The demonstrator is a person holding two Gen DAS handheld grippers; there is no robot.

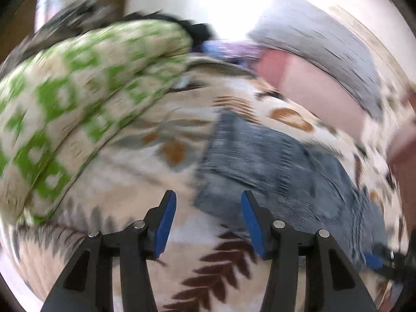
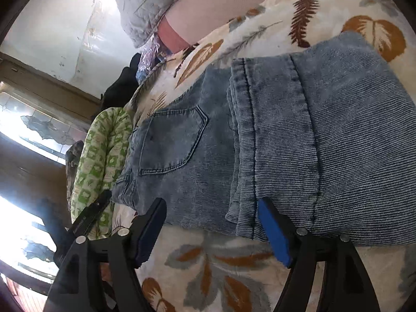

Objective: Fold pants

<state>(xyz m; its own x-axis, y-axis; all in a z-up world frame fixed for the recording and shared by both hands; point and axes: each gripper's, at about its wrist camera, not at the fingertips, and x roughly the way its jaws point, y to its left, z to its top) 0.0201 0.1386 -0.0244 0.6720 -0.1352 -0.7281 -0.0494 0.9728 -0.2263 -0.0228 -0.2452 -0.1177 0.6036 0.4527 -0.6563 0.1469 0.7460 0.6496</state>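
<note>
Jeans (image 2: 299,135) lie flat on the leaf-print blanket (image 2: 215,265), which I take to be on a bed, already doubled over once: the leg section with its hems sits on top of the seat half, back pocket (image 2: 171,143) exposed beside it.

Right gripper (image 2: 212,230) is my near one. Fingers wide, nothing between them, pads not on cloth. The near long edge of the jeans sits just ahead of the tips, with the stacked hem edge lining up roughly between them. Long axis of the bundle runs across this view, left to right, waistband end toward the green-patterned cushion (image 2: 101,156).

Left gripper (image 1: 208,222) view is heavily smeared. Fingers about half apart, empty. Jeans lie ahead and to its right; only the corner of the denim comes in behind the tips, as far as I can tell.

My read: one more fold across the long axis is left. Right side is better placed to pinch the hem edge; left needs to settle on the waistband end first.

No containers in view, only bedding.
</note>
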